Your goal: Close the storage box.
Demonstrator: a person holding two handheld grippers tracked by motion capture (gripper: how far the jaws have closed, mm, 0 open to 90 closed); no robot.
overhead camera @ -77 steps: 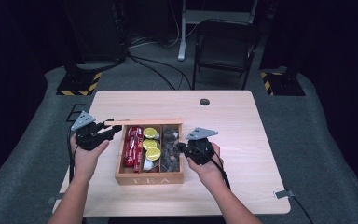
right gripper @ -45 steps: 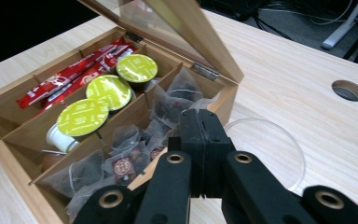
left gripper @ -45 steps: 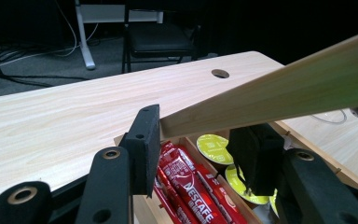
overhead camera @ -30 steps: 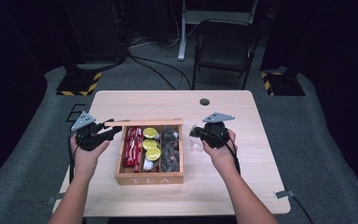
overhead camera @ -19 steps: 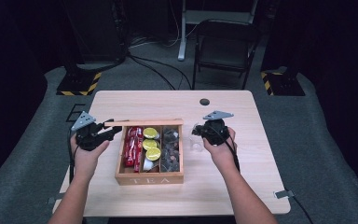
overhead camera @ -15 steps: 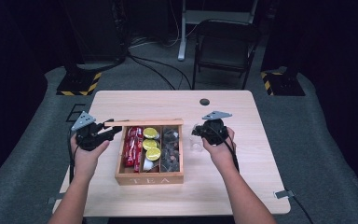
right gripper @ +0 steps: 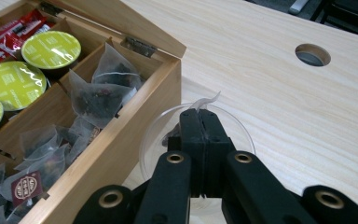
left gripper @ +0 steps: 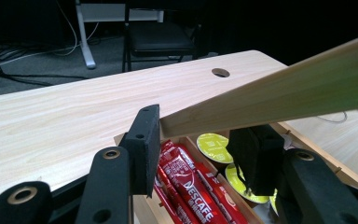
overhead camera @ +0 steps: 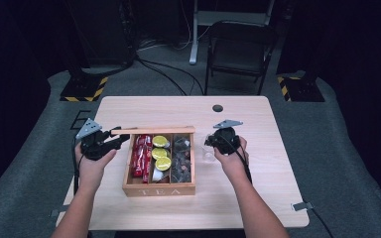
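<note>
Both tongs grip: lid [left gripper: 279, 91] (raised), tea bag [right gripper: 204, 103].

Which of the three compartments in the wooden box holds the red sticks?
The compartment nearest the left tool, which holds the lid up. The middle one holds green-topped capsules, the one by the right tool tea bags.

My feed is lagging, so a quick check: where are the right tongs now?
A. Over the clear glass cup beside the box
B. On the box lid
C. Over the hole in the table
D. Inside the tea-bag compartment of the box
A: the right tongs sit shut above the rim of the clear glass cup, which stands on the table just outside the wooden box, with a bit of tea bag pinched at their tip.
</note>
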